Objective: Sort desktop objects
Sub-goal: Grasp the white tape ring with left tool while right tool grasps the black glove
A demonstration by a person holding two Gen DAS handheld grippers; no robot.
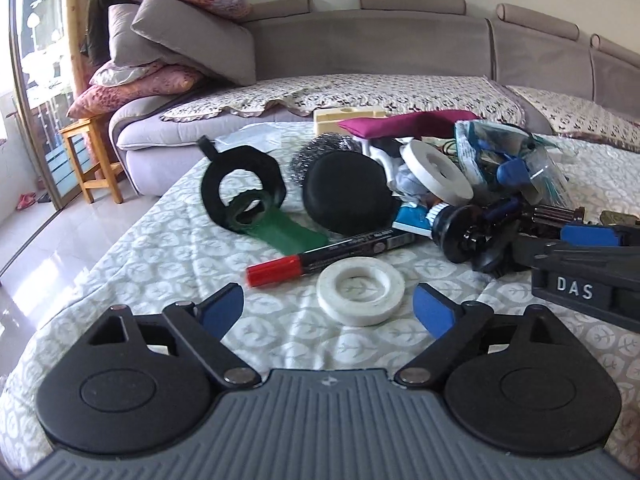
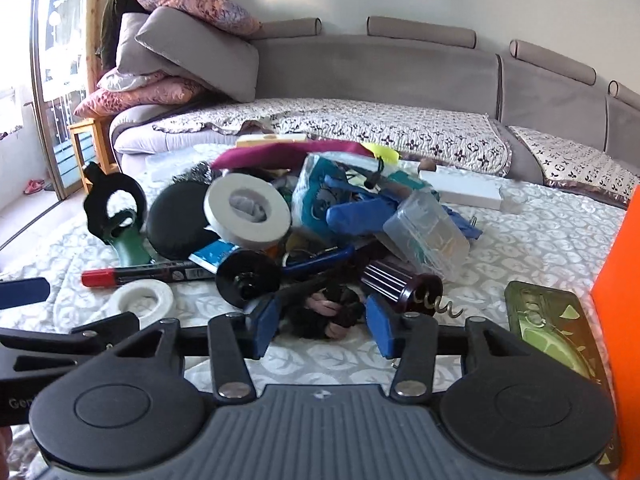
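Observation:
A heap of small objects lies on the patterned cloth [image 1: 160, 256]. My left gripper [image 1: 328, 306] is open, its blue pads either side of a flat white tape ring [image 1: 360, 290] without touching it. A red-capped black marker [image 1: 316, 258] lies just beyond the ring. My right gripper [image 2: 322, 322] has its blue pads pressed on a black and pink fuzzy hair tie [image 2: 324, 312] at the heap's near edge. A dark red corkscrew [image 2: 404, 286] and a black wheel-shaped part [image 2: 248, 276] lie right behind it. The right gripper's black housing [image 1: 572, 286] shows in the left wrist view.
Further back lie a larger white tape roll [image 2: 248, 210], a round black pad [image 1: 346, 192], a black ring on a green strap [image 1: 244, 188], a steel scourer [image 1: 320, 152] and a clear plastic box [image 2: 428, 232]. A green phone case [image 2: 548, 328] and an orange object [image 2: 620, 320] lie right. A grey sofa [image 1: 360, 48] stands behind.

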